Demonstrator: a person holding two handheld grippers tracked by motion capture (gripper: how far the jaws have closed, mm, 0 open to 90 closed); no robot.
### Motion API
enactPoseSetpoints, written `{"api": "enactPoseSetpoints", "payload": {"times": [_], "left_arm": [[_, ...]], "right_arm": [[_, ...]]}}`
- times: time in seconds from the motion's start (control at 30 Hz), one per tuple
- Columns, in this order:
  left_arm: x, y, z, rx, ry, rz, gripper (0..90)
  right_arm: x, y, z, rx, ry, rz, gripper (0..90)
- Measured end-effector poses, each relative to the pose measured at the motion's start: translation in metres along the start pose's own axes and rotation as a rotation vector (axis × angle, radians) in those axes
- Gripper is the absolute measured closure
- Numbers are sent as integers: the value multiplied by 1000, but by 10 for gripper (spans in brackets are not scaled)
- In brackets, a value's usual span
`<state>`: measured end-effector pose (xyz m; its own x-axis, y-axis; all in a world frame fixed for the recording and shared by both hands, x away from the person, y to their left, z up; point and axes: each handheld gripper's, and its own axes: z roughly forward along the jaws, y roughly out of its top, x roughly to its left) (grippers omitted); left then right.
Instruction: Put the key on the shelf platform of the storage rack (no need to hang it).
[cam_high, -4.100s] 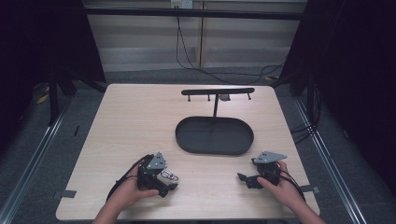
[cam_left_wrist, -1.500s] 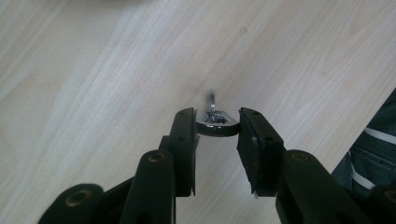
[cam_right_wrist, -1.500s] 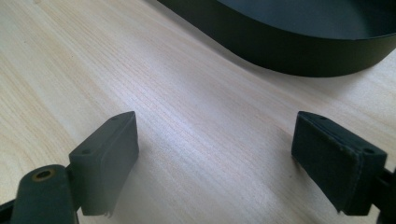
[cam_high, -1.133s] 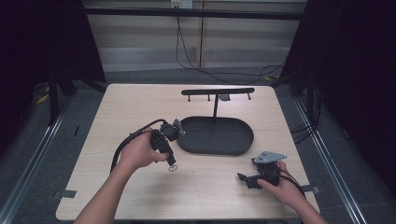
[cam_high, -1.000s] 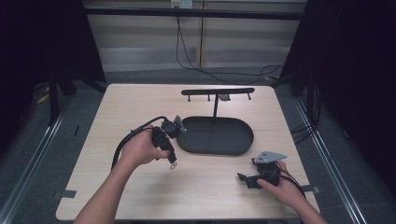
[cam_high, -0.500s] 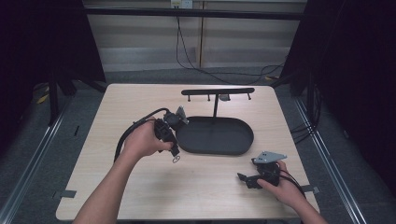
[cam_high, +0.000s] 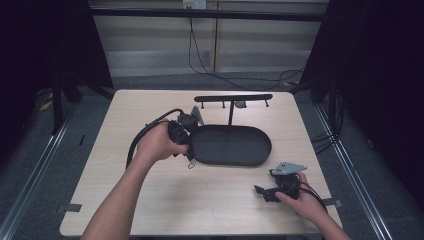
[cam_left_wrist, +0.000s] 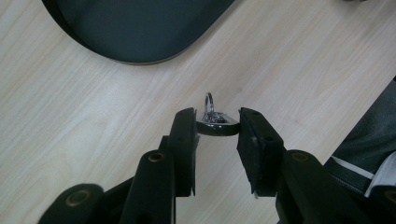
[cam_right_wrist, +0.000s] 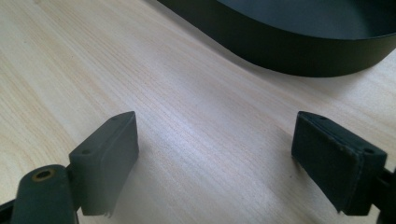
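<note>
We are pinching a small metal ring piece (cam_left_wrist: 215, 125) in the left gripper (cam_left_wrist: 215, 140) fingers, just beside the black oval tray (cam_high: 235, 146). The right gripper (cam_right_wrist: 215, 158) is resting wide open, empty. The shallow edge grip could let it twist loose.

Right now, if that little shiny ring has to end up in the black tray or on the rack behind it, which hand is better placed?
The left. The left gripper is already clamped on the metal ring, right beside the black tray. The right gripper rests open near the table's front edge, holding nothing.
</note>
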<state>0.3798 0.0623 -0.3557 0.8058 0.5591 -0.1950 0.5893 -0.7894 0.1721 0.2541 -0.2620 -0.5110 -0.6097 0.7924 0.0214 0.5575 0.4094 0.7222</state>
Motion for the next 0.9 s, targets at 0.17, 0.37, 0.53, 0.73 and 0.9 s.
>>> {"api": "enactPoseSetpoints", "payload": {"times": [0.17,0.37,0.53,0.73,0.9], "left_arm": [[1,5,-1,-1,1,-6,676],[2,14,-5,-4,2,-4,676],[1,19,-7,-11,6,-8,676],[1,25,-10,-12,-1,-14,676],[0,31,-12,-18,-5,-11,676]], "right_arm": [[0,0,0,0,0,0,144],[0,0,0,0,0,0,143],[0,0,0,0,0,0,143],[0,0,0,0,0,0,143],[0,0,0,0,0,0,143]]}}
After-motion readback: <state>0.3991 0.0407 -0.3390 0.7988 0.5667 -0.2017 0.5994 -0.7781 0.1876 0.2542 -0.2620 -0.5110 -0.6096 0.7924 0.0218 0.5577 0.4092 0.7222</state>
